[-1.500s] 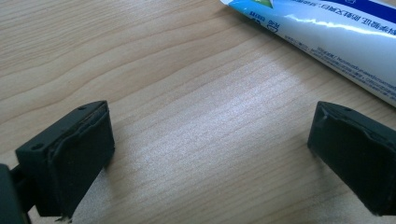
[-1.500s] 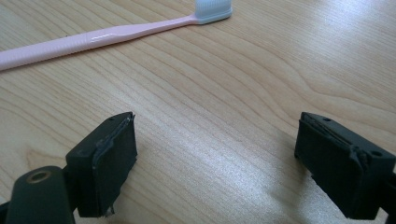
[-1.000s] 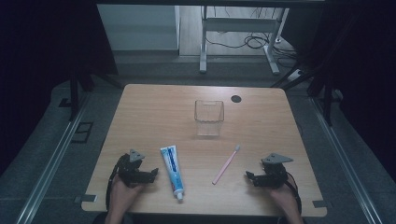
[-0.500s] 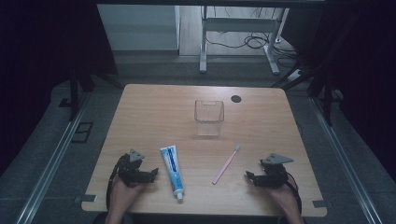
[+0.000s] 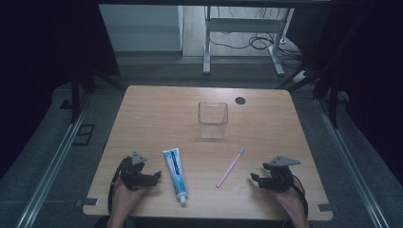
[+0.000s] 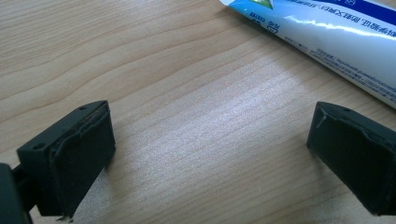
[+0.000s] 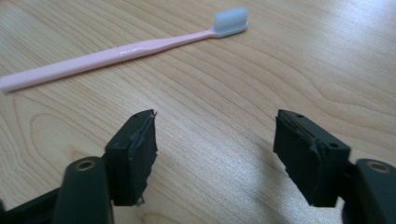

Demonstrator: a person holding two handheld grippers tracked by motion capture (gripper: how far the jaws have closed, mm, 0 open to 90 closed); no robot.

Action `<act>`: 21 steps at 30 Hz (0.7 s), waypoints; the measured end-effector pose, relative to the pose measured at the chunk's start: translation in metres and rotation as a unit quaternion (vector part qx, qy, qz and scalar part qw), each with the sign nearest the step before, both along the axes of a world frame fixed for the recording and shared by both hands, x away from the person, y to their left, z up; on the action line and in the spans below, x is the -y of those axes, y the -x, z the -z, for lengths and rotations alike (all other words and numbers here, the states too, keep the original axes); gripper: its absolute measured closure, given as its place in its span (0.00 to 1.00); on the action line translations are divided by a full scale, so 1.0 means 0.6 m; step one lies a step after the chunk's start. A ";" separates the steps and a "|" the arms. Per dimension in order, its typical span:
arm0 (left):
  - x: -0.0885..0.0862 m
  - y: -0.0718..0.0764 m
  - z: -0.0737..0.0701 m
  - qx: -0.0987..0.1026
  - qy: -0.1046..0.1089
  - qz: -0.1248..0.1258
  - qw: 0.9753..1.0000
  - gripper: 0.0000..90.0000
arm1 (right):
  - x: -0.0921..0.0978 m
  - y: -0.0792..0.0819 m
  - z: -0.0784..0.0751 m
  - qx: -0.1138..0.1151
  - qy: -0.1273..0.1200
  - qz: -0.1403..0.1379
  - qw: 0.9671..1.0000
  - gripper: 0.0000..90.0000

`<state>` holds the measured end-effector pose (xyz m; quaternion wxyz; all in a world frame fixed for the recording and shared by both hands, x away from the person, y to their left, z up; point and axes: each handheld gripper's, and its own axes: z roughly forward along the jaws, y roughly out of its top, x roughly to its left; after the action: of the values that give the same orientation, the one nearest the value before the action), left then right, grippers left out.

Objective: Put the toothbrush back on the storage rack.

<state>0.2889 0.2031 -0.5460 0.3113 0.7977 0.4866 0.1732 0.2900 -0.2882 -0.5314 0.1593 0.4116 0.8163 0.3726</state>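
A blue and white toothpaste tube (image 5: 175,172) lies on the wooden table (image 5: 157,111), cap toward the front edge. Just left of it rests my left gripper (image 5: 156,177), open, with bare wood between its jaws; the tube (image 6: 327,32) crosses the upper right of the left gripper view. A pink toothbrush (image 5: 230,166) lies to the right of the tube, its bristles pointing away. My right gripper (image 5: 254,179) sits open near the front right, and the toothbrush (image 7: 121,51) lies a little beyond its jaws. A clear square cup (image 5: 212,119) stands upright at mid table.
A small black disc (image 5: 240,100) lies near the far edge of the table. Behind the table stand metal desk legs (image 5: 206,47) and cables on the floor. Rails run along both sides of the table.
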 end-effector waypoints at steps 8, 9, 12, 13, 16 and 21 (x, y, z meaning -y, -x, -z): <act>0.000 0.000 0.000 0.000 0.000 0.000 1.000 0.01 | -0.002 0.005 -0.011 0.006 -0.012 -0.005 1.000 0.43; 0.000 0.000 0.000 0.000 0.000 0.000 1.000 0.01 | -0.003 0.006 -0.012 0.004 -0.014 -0.011 1.000 0.47; 0.000 0.000 0.000 0.000 0.000 0.000 1.000 0.01 | -0.005 0.006 -0.013 0.002 -0.014 -0.019 1.000 0.51; 0.000 0.000 0.000 0.000 0.000 0.000 1.000 0.01 | -0.007 0.006 -0.013 0.000 -0.012 -0.021 1.000 0.52; 0.000 0.000 0.000 0.000 0.000 0.000 1.000 0.01 | -0.013 0.007 -0.013 -0.001 -0.006 -0.031 1.000 0.56; 0.000 0.000 0.000 0.000 0.000 0.000 1.000 0.01 | -0.026 0.008 -0.015 -0.010 -0.006 -0.044 0.999 0.65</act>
<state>0.2889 0.2031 -0.5460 0.3112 0.7977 0.4867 0.1732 0.2854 -0.2729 -0.5223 0.1318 0.3801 0.8330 0.3798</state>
